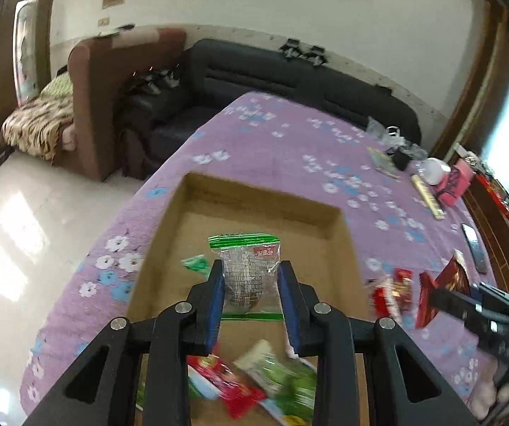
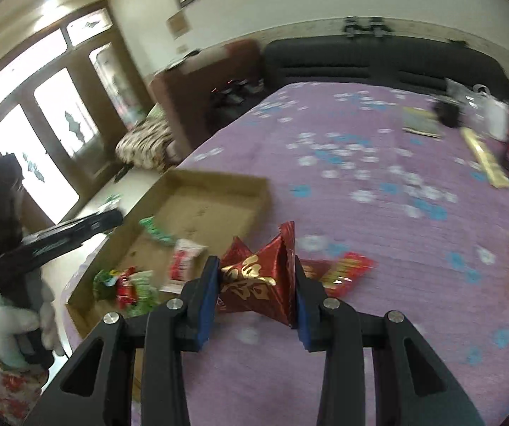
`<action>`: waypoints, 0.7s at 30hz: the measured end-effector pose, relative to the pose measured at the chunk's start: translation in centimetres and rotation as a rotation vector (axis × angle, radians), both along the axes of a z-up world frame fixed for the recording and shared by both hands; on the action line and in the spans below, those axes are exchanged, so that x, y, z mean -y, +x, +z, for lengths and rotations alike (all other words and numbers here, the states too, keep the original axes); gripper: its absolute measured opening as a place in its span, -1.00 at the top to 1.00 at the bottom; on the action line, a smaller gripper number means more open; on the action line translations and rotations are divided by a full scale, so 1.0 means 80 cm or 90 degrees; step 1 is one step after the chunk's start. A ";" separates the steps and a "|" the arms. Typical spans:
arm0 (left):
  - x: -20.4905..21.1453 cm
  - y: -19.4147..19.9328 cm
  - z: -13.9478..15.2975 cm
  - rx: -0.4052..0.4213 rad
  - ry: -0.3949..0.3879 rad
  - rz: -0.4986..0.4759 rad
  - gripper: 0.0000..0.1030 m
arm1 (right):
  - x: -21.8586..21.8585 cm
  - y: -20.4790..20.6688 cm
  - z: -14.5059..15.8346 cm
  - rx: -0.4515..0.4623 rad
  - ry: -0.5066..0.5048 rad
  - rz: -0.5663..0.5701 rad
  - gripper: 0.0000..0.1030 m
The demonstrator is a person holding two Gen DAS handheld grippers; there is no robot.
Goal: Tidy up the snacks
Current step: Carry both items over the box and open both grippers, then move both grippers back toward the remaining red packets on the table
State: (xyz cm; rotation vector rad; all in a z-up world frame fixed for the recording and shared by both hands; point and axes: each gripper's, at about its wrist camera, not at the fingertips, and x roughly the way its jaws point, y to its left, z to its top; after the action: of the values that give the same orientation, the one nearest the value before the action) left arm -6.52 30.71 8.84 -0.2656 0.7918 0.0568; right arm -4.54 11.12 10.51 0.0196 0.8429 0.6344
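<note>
Snacks fill both tools. My left gripper pinches a clear packet with a green top edge, its blue pads pressed on either side, and the packet hangs above the box, toward the box's 12 o'clock end. Below it, at 6 o'clock in the left view, more wrappers lie in the box — red and green, too blurred to tell apart. My right gripper is clamped on a red pouch with gold characters, held over the purple cloth. From there the box sits at 9 to 10 o'clock, and loose red packs lie on the cloth just past the pouch at 2 o'clock. At 8 o'clock in the right view I see a gloved hand gripping the left tool's handle.
</note>
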 end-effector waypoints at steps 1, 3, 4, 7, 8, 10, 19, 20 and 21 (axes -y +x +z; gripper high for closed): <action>-0.008 0.005 -0.008 -0.009 -0.003 0.004 0.40 | -0.015 0.001 -0.003 -0.003 -0.008 0.009 0.29; -0.017 0.013 -0.021 -0.023 -0.007 0.011 0.40 | -0.049 0.005 -0.012 -0.010 -0.024 0.027 0.29; -0.021 0.015 -0.026 -0.030 -0.011 0.014 0.40 | -0.067 0.009 -0.016 -0.013 -0.033 0.034 0.29; -0.037 0.019 -0.041 -0.047 -0.029 0.025 0.39 | -0.105 0.025 -0.027 -0.023 -0.053 0.043 0.29; -0.042 0.020 -0.045 -0.052 -0.037 0.029 0.39 | -0.117 0.031 -0.032 -0.027 -0.059 0.043 0.29; -0.050 0.019 -0.047 -0.051 -0.063 0.026 0.39 | -0.132 0.042 -0.040 -0.031 -0.072 0.041 0.29; -0.057 -0.005 -0.022 0.006 -0.080 0.028 -0.20 | -0.146 0.050 -0.044 -0.025 -0.072 0.028 0.24; -0.056 -0.008 -0.019 0.012 -0.084 0.027 -0.26 | -0.143 0.047 -0.041 -0.018 -0.069 0.025 0.21; -0.052 -0.013 -0.015 0.019 -0.086 0.024 -0.28 | -0.138 0.043 -0.036 -0.010 -0.064 0.020 0.18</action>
State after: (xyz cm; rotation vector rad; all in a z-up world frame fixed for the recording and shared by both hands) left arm -7.56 34.89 7.64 -0.4088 0.7614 0.0354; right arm -1.10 22.13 7.66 -0.0799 0.8917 0.6209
